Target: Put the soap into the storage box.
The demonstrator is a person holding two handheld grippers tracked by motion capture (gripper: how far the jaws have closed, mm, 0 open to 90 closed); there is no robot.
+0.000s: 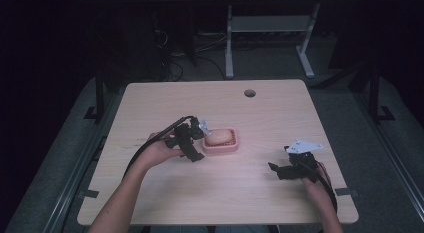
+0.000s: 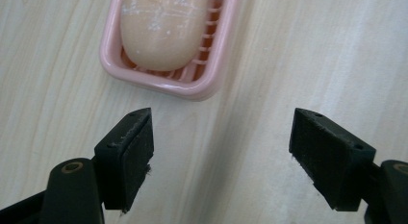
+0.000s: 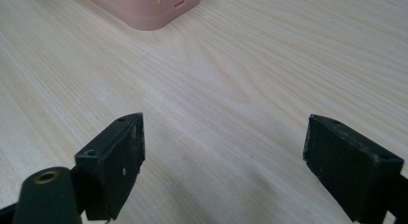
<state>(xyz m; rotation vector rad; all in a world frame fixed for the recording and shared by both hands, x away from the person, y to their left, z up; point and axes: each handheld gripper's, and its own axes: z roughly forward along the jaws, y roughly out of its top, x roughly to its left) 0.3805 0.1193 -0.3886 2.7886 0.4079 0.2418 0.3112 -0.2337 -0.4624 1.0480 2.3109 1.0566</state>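
Here, in the high view, a pink soap dish point(image 1: 220, 146) sits near the middle of the pale wooden table point(image 1: 280, 118), with a peach-coloured soap bar point(image 1: 219, 137) lying in it. The left claw point(image 1: 199, 143) is at the dish's left edge, just beside it, held by the left hand point(image 1: 162, 152) that comes in from the lower left of the frame. The right claw point(image 1: 274, 169) is lower and to the right, well apart from the dish, resting low over the table in the right hand point(image 1: 312, 182), with its grey plate point(image 1: 303, 146) on top.

In the left gripper view, the dish point(image 2: 108, 56) fills the upper left of the frame, and the bar point(image 2: 161, 29) rests on its ribbed floor, flecked with white marks. The left claw point(image 2: 221, 156) is spread wide at the bottom of the frame, gripping nothing; bare table shows between its jaws, and the dish's near rim lies just above the left jaw, apart from it.

In the right gripper view, the right claw point(image 3: 223, 166) is likewise spread wide and empty, with wood grain between its jaws. A corner of the dish point(image 3: 144, 7) shows at the top of the frame, left of centre, well away from the jaws.
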